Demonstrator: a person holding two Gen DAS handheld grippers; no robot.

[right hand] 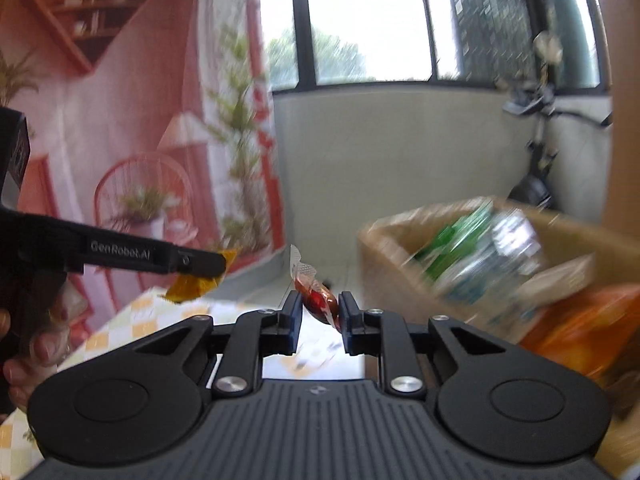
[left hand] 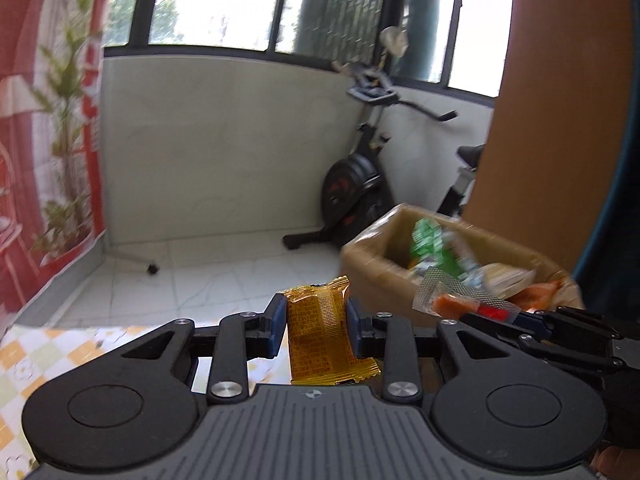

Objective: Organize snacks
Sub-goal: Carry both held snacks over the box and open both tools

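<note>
My left gripper point(left hand: 316, 326) is shut on an orange snack packet point(left hand: 320, 336), held upright above the table; it also shows in the right wrist view point(right hand: 196, 284). My right gripper point(right hand: 320, 312) is shut on a red sausage snack in a clear wrapper point(right hand: 318, 300), which also shows in the left wrist view point(left hand: 460, 300) just beside the box. A cardboard box point(left hand: 372, 252) to the right holds several snacks, among them a green packet point(left hand: 430, 240). The box point(right hand: 396, 256) is blurred in the right wrist view.
A checkered yellow-and-white tablecloth point(left hand: 48, 356) covers the table below. An exercise bike point(left hand: 356, 184) stands on the tiled floor by the window wall. A pink printed backdrop point(right hand: 120, 140) hangs at the left. A brown upright panel point(left hand: 552, 100) rises behind the box.
</note>
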